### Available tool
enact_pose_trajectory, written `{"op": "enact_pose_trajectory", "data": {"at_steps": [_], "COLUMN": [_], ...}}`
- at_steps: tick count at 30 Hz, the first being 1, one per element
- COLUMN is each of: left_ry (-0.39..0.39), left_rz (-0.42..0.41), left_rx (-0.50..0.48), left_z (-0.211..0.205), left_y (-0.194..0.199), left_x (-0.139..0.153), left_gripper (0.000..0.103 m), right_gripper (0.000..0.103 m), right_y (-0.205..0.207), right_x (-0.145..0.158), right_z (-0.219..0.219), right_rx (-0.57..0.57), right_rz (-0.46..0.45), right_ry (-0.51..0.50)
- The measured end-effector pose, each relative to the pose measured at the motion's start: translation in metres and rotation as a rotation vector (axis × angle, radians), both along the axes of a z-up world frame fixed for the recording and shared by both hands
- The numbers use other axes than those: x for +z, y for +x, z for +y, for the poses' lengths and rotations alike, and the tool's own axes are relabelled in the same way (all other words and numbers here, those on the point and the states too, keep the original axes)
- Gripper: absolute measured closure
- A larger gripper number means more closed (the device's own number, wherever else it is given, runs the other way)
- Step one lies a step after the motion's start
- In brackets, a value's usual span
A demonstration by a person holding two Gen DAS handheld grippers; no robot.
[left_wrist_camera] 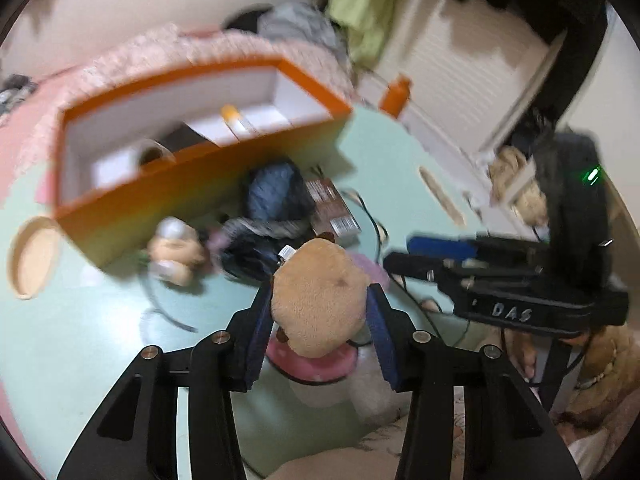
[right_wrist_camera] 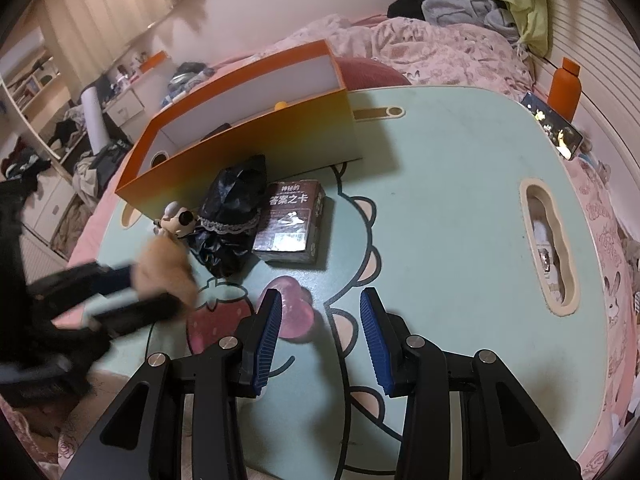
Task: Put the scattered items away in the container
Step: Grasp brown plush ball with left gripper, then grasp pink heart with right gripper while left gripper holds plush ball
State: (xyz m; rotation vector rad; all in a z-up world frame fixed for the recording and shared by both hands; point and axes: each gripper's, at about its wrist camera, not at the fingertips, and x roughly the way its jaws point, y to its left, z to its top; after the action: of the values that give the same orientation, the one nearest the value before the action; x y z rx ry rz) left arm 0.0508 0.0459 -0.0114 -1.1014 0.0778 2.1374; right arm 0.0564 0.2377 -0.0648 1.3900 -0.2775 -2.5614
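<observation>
Between my left gripper [left_wrist_camera: 320, 316] pads, I am pinching the tan plush toy [left_wrist_camera: 320, 296], clear of the mint table [right_wrist_camera: 460, 208]. Next I am judging a carry to the far-left orange box [left_wrist_camera: 192, 176]. Right gripper [right_wrist_camera: 320, 336] is hanging half open, empty.

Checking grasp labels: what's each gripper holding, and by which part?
Left gripper: tan plush toy, jaws clamped on its two sides. Right gripper: nothing, jaws open over the table.
</observation>
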Motion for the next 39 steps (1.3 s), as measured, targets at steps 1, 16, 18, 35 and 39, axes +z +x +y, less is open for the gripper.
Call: {"op": "enact_pose_trajectory", "data": {"at_steps": [1, 16, 18, 35, 39], "left_ry": [0.009, 0.070, 0.070, 0.089, 0.090], "left_rz": [0.020, 0.005, 0.005, 0.009, 0.005], "left_rx": [0.027, 0.172, 0.168, 0.191, 0.190], "left_z": [-0.006, -0.038, -0.038, -0.044, -0.044], "left_y": [0.002, 0.002, 0.003, 0.004, 0.002], "left_x": [0.004, -0.003, -0.003, 0.000, 0.002], "left_gripper": [0.056, 0.056, 0.056, 0.056, 0.056], "right_gripper": [0.063, 0.057, 0.057, 0.066, 0.066], "right_y": [0.000, -0.002, -0.004, -0.008, -0.009], "right_x": [0.000, -0.016, -0.017, -0.018, -0.004], "right_z": [-0.001, -0.031, -0.036, -0.044, -0.042], "right_rx": [0.005, 0.088, 0.094, 0.086, 0.079], "right_rz": [0.000, -0.046, -0.037, 0.009, 0.035], "right_ry": [-0.001, 0.059, 0.093, 0.193, 0.146]}}
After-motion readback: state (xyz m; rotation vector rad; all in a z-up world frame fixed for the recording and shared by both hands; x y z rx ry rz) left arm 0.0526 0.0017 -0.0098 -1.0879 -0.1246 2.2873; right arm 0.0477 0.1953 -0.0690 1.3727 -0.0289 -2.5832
